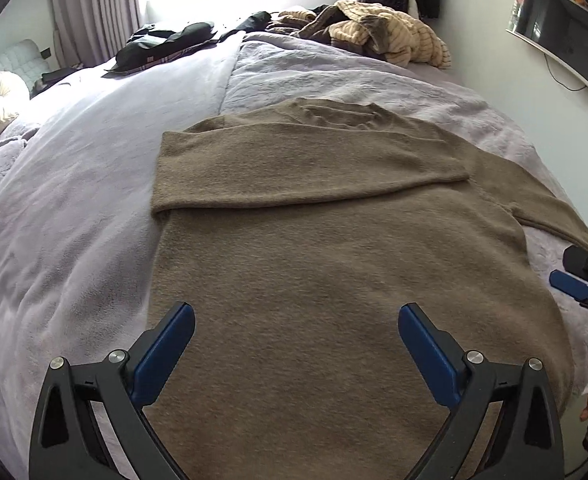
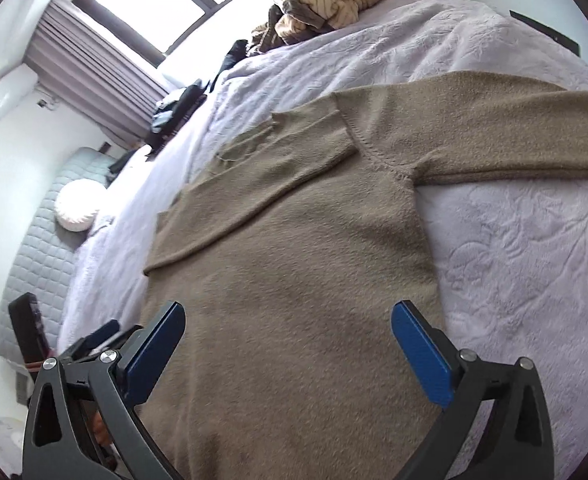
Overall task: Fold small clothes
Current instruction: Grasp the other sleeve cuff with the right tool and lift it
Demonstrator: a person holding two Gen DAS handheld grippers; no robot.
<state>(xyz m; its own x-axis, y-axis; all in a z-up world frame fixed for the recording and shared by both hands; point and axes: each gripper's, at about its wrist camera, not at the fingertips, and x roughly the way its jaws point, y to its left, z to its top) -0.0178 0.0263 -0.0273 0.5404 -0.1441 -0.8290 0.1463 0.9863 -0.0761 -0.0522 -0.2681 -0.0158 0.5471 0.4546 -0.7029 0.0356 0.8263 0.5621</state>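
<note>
Lying flat on the bed [image 1: 93, 184], the brown sweater [image 1: 334, 280] has one sleeve already folded across its chest [image 1: 306, 172], while the other sleeve [image 2: 514, 132] stretches straight out from the sweater's shoulder over the quilt. Both tools hang above the sweater's lower body with nothing between their blue pads: the left tool [image 1: 296, 344] stands wide, and the right tool [image 2: 287, 340] stands equally wide. The coming fold likely turns on that outstretched sleeve. Its long axis runs sideways away from the sweater's body, roughly crosswise to the line along which the right tool points, and it lies ahead and to the outer side of that tool. Judging by both views, the right hand is the nearer one, since the left tool sits toward the sweater's opposite, already folded side.
</note>
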